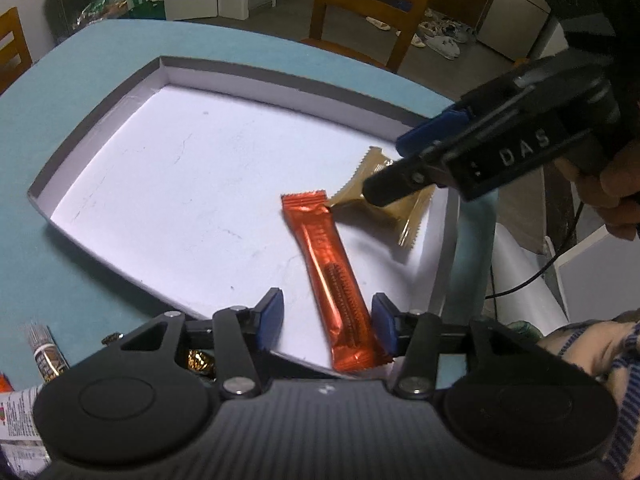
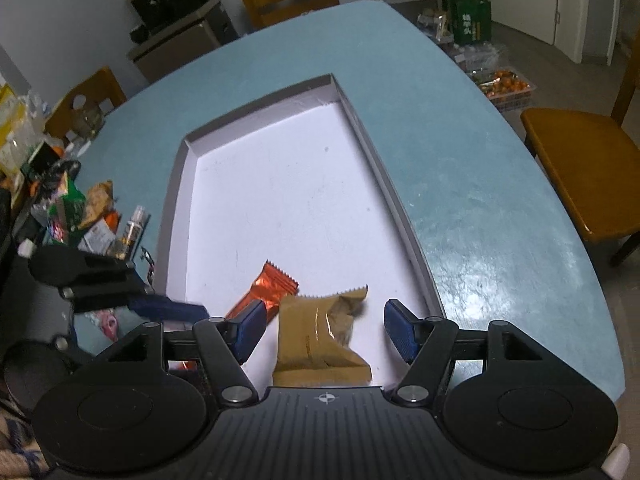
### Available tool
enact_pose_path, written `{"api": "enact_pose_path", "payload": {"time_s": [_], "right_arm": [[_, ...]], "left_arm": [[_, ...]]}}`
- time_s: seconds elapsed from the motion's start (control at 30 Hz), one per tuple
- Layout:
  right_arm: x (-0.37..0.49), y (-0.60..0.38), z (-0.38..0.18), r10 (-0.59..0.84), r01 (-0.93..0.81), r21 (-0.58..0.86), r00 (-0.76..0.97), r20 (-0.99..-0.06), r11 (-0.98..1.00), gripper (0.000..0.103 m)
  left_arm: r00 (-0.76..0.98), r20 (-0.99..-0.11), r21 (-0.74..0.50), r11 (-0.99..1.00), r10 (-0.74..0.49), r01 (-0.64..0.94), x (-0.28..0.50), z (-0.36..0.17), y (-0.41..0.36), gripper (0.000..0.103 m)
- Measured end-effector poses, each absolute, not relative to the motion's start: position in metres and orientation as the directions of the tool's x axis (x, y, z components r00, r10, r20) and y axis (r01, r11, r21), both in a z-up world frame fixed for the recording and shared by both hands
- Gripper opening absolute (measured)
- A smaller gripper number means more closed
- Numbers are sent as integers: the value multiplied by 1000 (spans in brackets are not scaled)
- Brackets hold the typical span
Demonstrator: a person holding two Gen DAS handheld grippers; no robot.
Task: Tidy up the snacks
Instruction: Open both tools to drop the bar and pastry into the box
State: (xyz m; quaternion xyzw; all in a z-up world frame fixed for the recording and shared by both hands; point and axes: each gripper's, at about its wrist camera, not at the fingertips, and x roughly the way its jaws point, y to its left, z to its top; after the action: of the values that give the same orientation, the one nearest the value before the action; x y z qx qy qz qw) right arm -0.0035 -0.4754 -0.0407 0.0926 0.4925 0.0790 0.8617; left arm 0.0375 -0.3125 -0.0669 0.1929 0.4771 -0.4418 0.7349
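A shallow white box (image 1: 100, 120) (image 2: 176, 184) lies on the teal table. Inside it, near one corner, lie a long orange snack bar (image 1: 332, 276) (image 2: 272, 284) and a tan snack packet (image 1: 384, 204) (image 2: 316, 336), touching at one tip. My left gripper (image 1: 326, 322) is open, its blue pads on either side of the orange bar's near end without gripping it. My right gripper (image 2: 324, 330) (image 1: 404, 160) is open just above the tan packet, which lies between the pads, loose.
A pile of loose snacks (image 2: 84, 216) lies on the table left of the box; a few wrappers (image 1: 44, 354) show by the left gripper. Wooden chairs (image 1: 360, 4) (image 2: 584, 168) stand around the table (image 2: 480, 184).
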Motion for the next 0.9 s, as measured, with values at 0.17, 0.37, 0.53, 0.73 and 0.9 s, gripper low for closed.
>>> {"api": "enact_pose_path", "payload": {"time_s": [0.17,0.37,0.53,0.73,0.9], "right_arm": [[-8,-470,-44,219,-47,225,482,-848,973,67],[-14,-464,-44,216,-60,214,472,-855,975,68],[-13,-460,-34,205,-80,191,493,-846,978,70],[-4,-449,-23,206,-117,170,521,-828,978,73],[3,-434,-16,213,-160,149,541,-813,976,80]], "left_arm": [[163,-876,-128,546,-454,828,36,-65,-303,48],[164,-877,-137,561,-452,817,40,-61,-300,48],[174,-843,-192,587,-509,787,43,-50,-286,48],[246,-814,-176,626,-527,760,42,-36,-268,52],[307,-793,-143,650,-527,746,42,-24,-256,55]]}}
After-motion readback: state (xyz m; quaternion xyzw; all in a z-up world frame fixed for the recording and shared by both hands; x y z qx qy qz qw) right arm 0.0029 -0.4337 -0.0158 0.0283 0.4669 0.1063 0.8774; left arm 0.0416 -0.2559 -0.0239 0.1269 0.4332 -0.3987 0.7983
